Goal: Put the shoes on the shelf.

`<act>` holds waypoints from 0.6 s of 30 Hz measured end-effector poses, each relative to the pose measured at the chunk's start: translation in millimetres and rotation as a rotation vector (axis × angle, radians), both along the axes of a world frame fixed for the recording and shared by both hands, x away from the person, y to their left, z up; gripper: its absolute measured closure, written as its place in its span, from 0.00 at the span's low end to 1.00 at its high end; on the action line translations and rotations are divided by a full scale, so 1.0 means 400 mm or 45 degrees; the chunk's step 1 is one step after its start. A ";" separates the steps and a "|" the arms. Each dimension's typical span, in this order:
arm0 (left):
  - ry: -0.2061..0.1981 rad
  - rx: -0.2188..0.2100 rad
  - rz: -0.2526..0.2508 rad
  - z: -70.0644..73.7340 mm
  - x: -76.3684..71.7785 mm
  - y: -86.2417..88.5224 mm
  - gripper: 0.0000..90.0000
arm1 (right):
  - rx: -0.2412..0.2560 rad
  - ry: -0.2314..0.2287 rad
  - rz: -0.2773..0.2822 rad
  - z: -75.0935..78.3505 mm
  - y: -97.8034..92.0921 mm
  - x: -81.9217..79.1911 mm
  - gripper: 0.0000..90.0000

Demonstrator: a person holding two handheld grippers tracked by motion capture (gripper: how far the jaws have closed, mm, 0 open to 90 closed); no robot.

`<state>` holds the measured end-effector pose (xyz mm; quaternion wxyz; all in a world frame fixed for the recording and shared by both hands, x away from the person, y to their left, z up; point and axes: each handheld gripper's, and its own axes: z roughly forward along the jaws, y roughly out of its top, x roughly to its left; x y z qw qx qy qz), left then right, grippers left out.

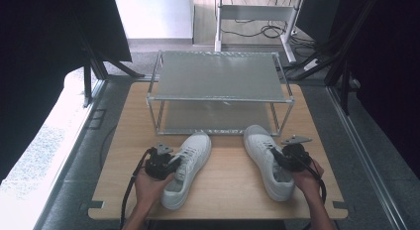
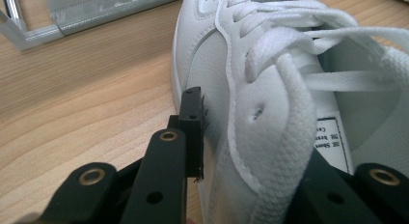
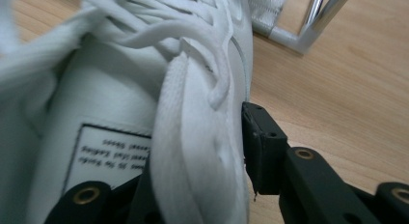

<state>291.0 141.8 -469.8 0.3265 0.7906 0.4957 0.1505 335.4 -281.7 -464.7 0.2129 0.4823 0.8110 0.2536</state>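
Low in the middle of the high view, two white sneakers lie on the wooden tabletop (image 1: 228, 175), toes toward the metal shoe rack (image 1: 218, 91) in the upper centre. The left sneaker (image 1: 188, 165) sits at lower centre-left, the right sneaker (image 1: 267, 160) at lower centre-right, the two well apart. The left gripper (image 1: 171, 164) meets the left sneaker's outer side near the collar; in the left gripper view its fingers (image 2: 193, 127) straddle the side wall (image 2: 251, 137), one pad outside against the leather, the other inside the opening, clenched on the wall. The right gripper (image 1: 277, 155) does likewise on the right sneaker: in the right gripper view one of its fingers (image 3: 263, 147) presses the outer leather while the other lies inside, the padded collar (image 3: 193, 151) grasped between them.
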 end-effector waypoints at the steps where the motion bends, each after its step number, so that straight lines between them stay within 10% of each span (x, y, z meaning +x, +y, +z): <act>1: 0.002 -0.007 0.002 0.000 0.000 0.001 0.84 | -0.001 0.011 -0.005 -0.002 0.000 0.004 0.80; 18: -0.021 -0.080 0.018 -0.001 -0.001 0.019 0.92 | 0.043 0.020 -0.079 -0.008 -0.012 0.013 0.97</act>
